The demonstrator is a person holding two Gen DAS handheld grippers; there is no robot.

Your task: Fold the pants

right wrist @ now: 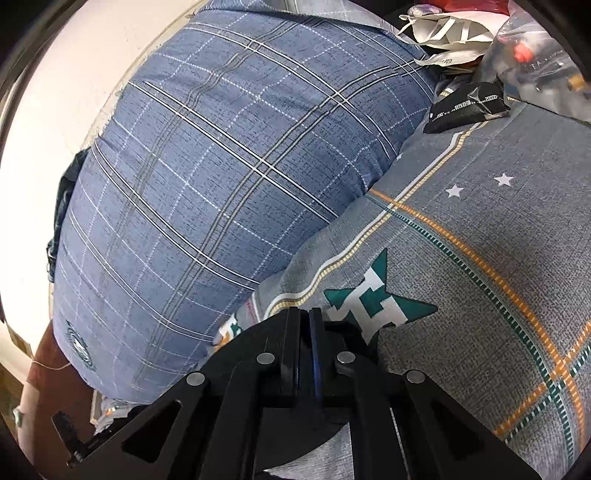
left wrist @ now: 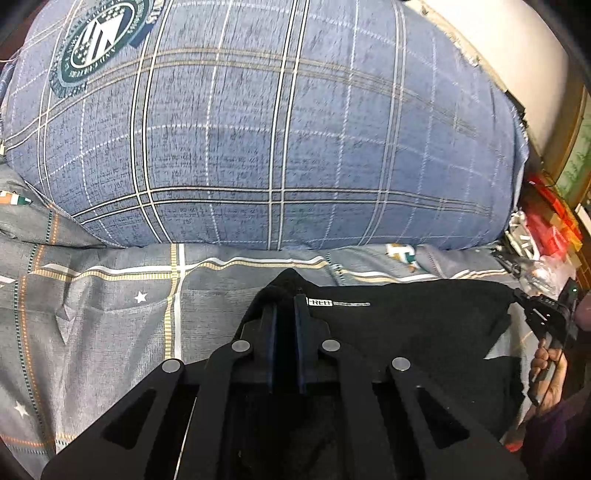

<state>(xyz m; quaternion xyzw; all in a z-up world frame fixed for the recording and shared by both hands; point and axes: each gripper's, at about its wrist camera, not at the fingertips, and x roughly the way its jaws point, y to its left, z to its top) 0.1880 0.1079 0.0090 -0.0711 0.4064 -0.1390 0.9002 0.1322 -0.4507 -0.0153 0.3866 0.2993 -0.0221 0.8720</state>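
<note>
The black pants (left wrist: 406, 332) hang stretched across the bottom right of the left wrist view, over the grey bed sheet (left wrist: 110, 314), with a white label near the top edge. My left gripper (left wrist: 286, 295) is shut on one top corner, and the cloth peaks up around its fingertips. At the far right, my right gripper (left wrist: 521, 295) pinches the other corner, with a person's hand (left wrist: 550, 373) on its handle. In the right wrist view, the right gripper (right wrist: 304, 314) is shut on black cloth (right wrist: 251, 339) that bunches around its fingers above the sheet (right wrist: 480, 277).
A big blue plaid pillow (left wrist: 258, 129) (right wrist: 221, 166) lies just behind the pants, against a white wall (right wrist: 55, 110). Clutter of red and white items (left wrist: 546, 229) crowds the bed's right end. A black packet (right wrist: 465, 107) and bags (right wrist: 443, 29) lie there too.
</note>
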